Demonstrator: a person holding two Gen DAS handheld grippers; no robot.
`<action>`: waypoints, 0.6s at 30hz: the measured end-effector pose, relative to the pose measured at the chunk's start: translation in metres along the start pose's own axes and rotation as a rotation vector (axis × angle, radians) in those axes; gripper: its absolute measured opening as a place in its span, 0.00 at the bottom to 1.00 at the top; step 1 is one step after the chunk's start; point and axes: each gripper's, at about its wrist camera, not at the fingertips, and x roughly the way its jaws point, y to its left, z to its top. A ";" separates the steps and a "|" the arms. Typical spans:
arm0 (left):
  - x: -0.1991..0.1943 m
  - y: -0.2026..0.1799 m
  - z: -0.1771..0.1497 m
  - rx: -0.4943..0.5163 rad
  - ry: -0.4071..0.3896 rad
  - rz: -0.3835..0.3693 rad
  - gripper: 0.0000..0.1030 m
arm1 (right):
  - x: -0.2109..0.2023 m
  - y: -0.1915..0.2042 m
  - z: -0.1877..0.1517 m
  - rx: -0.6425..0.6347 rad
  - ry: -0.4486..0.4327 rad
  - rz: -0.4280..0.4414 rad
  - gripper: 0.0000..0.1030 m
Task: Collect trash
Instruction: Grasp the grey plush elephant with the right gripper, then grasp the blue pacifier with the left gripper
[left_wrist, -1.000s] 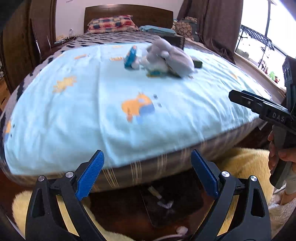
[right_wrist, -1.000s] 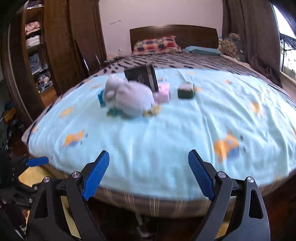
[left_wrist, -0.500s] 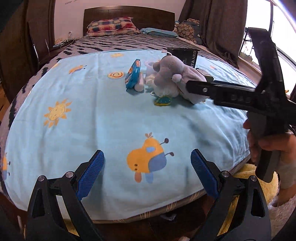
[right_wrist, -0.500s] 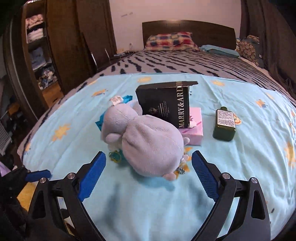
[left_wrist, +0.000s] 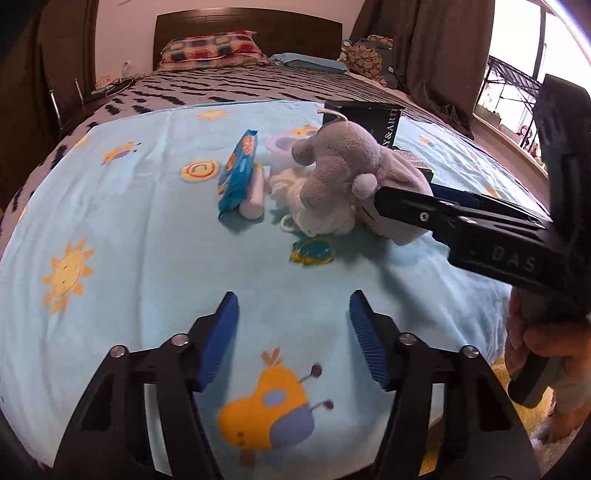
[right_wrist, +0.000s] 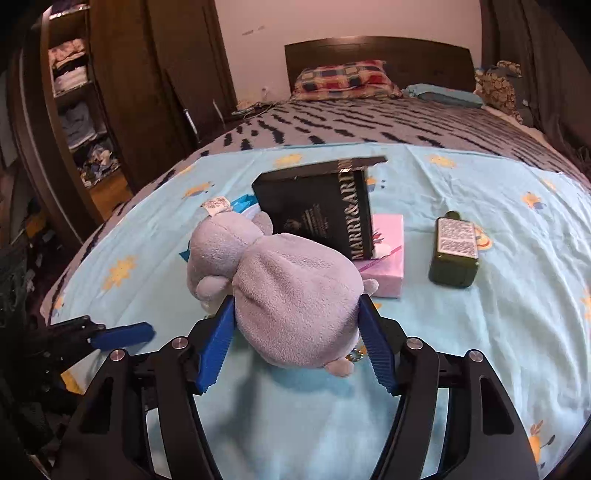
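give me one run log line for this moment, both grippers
task: collect trash | right gripper: closing, pads on grey plush toy | left gripper: closing, nothing between, above blue sheet | blue wrapper: untouched

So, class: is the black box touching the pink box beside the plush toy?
Touching. In the right wrist view the black box leans with its lower corner resting on top of the pink box, no gap between them.

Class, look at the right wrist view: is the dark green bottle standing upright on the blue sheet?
No. The dark green bottle lies flat on the blue sheet, label facing up, right of the pink box.
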 end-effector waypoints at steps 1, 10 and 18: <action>0.003 -0.002 0.003 0.004 0.001 -0.008 0.50 | -0.005 -0.001 0.002 0.006 -0.015 0.009 0.64; 0.033 -0.018 0.018 0.037 0.014 -0.024 0.18 | -0.043 -0.008 0.014 0.008 -0.095 0.000 0.64; 0.017 -0.022 0.010 0.065 0.001 -0.016 0.00 | -0.070 -0.007 -0.003 -0.006 -0.125 0.007 0.64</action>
